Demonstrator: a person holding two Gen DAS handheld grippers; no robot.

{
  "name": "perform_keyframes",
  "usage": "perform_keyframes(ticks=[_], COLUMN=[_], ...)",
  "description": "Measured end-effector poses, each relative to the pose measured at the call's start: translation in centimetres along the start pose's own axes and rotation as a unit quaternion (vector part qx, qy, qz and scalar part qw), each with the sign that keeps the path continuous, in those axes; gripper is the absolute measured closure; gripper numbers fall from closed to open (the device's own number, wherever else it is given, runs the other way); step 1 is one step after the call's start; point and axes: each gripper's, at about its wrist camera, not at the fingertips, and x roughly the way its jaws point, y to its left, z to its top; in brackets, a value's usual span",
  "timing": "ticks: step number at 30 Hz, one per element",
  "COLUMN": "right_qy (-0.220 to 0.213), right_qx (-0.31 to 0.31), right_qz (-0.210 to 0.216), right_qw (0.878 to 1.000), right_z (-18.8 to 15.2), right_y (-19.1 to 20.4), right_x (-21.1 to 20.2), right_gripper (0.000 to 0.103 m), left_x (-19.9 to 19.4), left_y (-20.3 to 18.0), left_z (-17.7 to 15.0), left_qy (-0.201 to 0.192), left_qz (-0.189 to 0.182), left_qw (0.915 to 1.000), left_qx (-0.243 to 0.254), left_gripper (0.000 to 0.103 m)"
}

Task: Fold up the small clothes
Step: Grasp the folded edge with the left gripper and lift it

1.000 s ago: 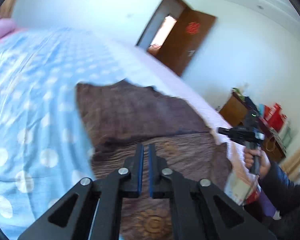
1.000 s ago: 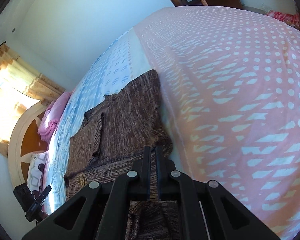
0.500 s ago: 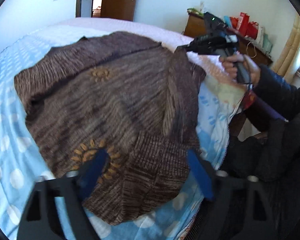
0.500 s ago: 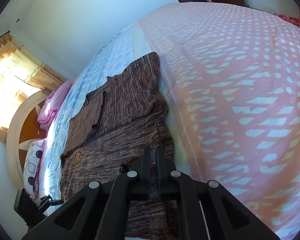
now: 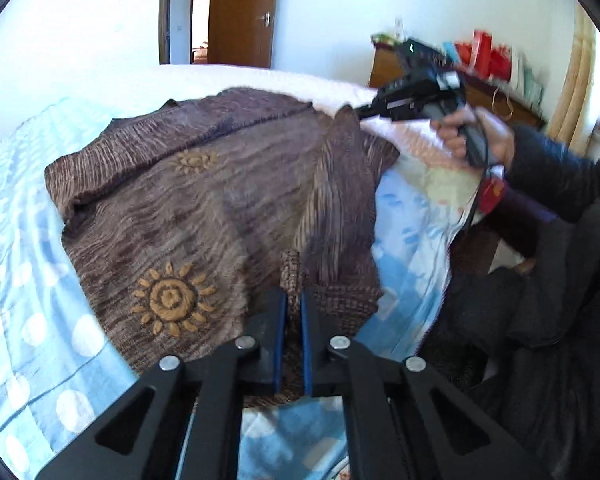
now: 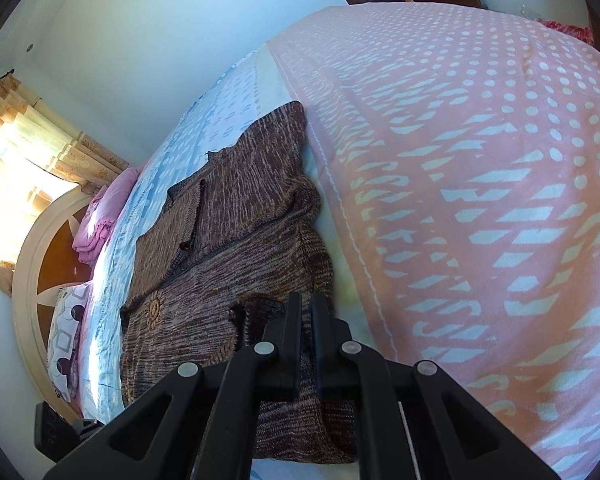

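Note:
A brown knit sweater (image 5: pixel 204 208) with orange sun motifs lies spread on the bed. My left gripper (image 5: pixel 293 300) is shut on its ribbed hem at the near edge, and a tuft of knit sticks up between the blue pads. My right gripper (image 5: pixel 358 109), held in a hand at the sweater's far right corner, pinches a raised peak of the cloth. In the right wrist view the sweater (image 6: pixel 236 240) bunches under the right gripper (image 6: pixel 307 312), which is shut with knit showing between its fingers.
The bed has a blue dotted sheet (image 5: pixel 24 288) and a pink patterned blanket (image 6: pixel 480 168). Pink folded cloth (image 6: pixel 100 212) and a pillow (image 6: pixel 64 320) lie by the headboard. A wooden cabinet (image 5: pixel 496 96) with red bags stands behind the dark sleeve (image 5: pixel 556 172).
My left gripper rolled and swung to the sweater's near hem, opened wide, then closed on the ribbed edge. The right gripper kept shut and crept slightly along the sweater's edge.

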Motion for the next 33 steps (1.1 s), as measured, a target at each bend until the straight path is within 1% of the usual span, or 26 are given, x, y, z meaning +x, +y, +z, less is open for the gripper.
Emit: perform_keyframes(ticks=[1, 2, 4, 7, 9, 12, 13, 15, 16, 18, 19, 20, 21, 22, 23, 25, 27, 29, 31, 33], right_qy=[0.0, 0.0, -0.003, -0.011, -0.017, -0.017, -0.017, -0.015, -0.012, -0.01, -0.01, -0.01, -0.01, -0.01, -0.01, -0.006, 0.0, 0.003, 0.006, 0.003], right_qx=[0.004, 0.007, 0.007, 0.004, -0.002, -0.03, -0.045, -0.088, -0.106, -0.131, -0.133, -0.13, -0.123, -0.117, -0.111, -0.102, -0.107, -0.124, -0.153, -0.181], right_qz=[0.001, 0.001, -0.002, -0.008, -0.01, -0.02, -0.026, -0.044, -0.051, -0.061, -0.06, -0.058, -0.055, -0.052, -0.049, -0.043, -0.041, -0.041, -0.038, -0.026], right_qw=[1.0, 1.0, 1.0, 1.0, 1.0, 0.999, 0.998, 0.995, 0.993, 0.99, 0.989, 0.99, 0.991, 0.992, 0.993, 0.994, 0.993, 0.991, 0.987, 0.983], right_z=[-0.1, -0.1, -0.2, -0.2, 0.0, 0.4, 0.6, 1.0, 1.1, 1.4, 1.5, 1.6, 1.5, 1.5, 1.4, 1.2, 0.8, 0.5, 0.3, 0.0], right_y=[-0.1, -0.2, -0.3, -0.4, -0.5, -0.1, 0.2, 1.0, 1.4, 1.9, 1.9, 1.8, 1.6, 1.5, 1.2, 1.0, 1.1, 1.5, 2.5, 3.6], right_x=[0.0, -0.1, -0.5, -1.4, -2.0, -2.7, -2.9, -3.4, -3.5, -3.6, -3.6, -3.6, -3.5, -3.4, -3.2, -2.8, -2.6, -2.6, -2.6, -2.4], right_gripper=[0.098, 0.098, 0.098, 0.098, 0.098, 0.098, 0.098, 0.098, 0.098, 0.098, 0.098, 0.098, 0.098, 0.098, 0.098, 0.098, 0.098, 0.098, 0.087, 0.047], left_x=[0.6, 1.3, 2.5, 2.5, 2.7, 1.8, 1.2, -0.6, -1.7, -3.0, -3.7, -3.9, -3.9, -3.6, -3.1, -1.5, 0.0, 1.1, 1.7, 1.7], left_y=[-0.1, -0.1, -0.2, -0.5, -0.5, -0.1, 0.2, 1.6, 3.0, 5.6, 7.7, 9.2, 11.1, 12.5, 14.4, 17.1, 18.1, 18.5, 18.5, 18.2], left_z=[-0.1, -0.2, -0.1, -0.2, -0.1, 0.4, 0.8, 1.7, 2.3, 3.1, 3.4, 3.5, 3.6, 3.5, 3.1, 2.4, 1.8, 1.2, 0.7, 0.4], left_qy=[0.013, 0.026, 0.044, 0.042, 0.043, 0.02, 0.005, -0.039, -0.068, -0.107, -0.127, -0.139, -0.147, -0.15, -0.152, -0.14, -0.123, -0.111, -0.103, -0.106], left_qz=[0.001, -0.004, -0.003, -0.002, -0.001, -0.004, -0.008, -0.014, -0.017, -0.01, 0.0, 0.015, 0.038, 0.055, 0.063, 0.074, 0.087, 0.087, 0.089, 0.083], left_qw=[0.9999, 0.9997, 0.999, 0.999, 0.999, 0.9997, 0.9996, 0.997, 0.9927, 0.9827, 0.9739, 0.9669, 0.9573, 0.9494, 0.9385, 0.9225, 0.9165, 0.9121, 0.912, 0.9137], left_qx=[0.001, 0.001, 0.002, 0.016, 0.014, -0.01, -0.025, -0.065, -0.098, -0.151, -0.188, -0.214, -0.246, -0.27, -0.303, -0.352, -0.371, -0.385, -0.387, -0.383], left_gripper=[0.096, 0.093, 0.092, 0.092, 0.095, 0.097, 0.097, 0.097, 0.097, 0.097, 0.097, 0.097, 0.097, 0.097, 0.097, 0.097, 0.097, 0.097, 0.097, 0.097])
